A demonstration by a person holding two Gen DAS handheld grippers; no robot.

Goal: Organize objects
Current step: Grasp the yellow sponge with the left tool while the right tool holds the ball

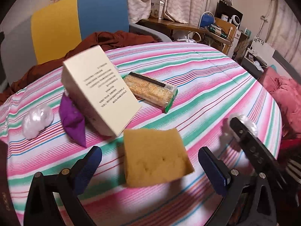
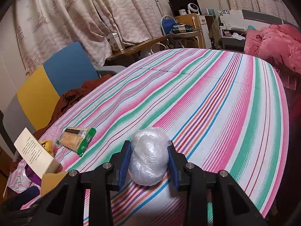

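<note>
Right claw is clamped on a crumpled clear plastic bag, blue pads pressing both its sides, just above the striped table. Left claw gapes wide with nothing in its grip, and a yellow sponge sits between its fingers. Beyond lie a cream box, tilted, a cracker packet, a purple pouch and another plastic bundle.
</note>
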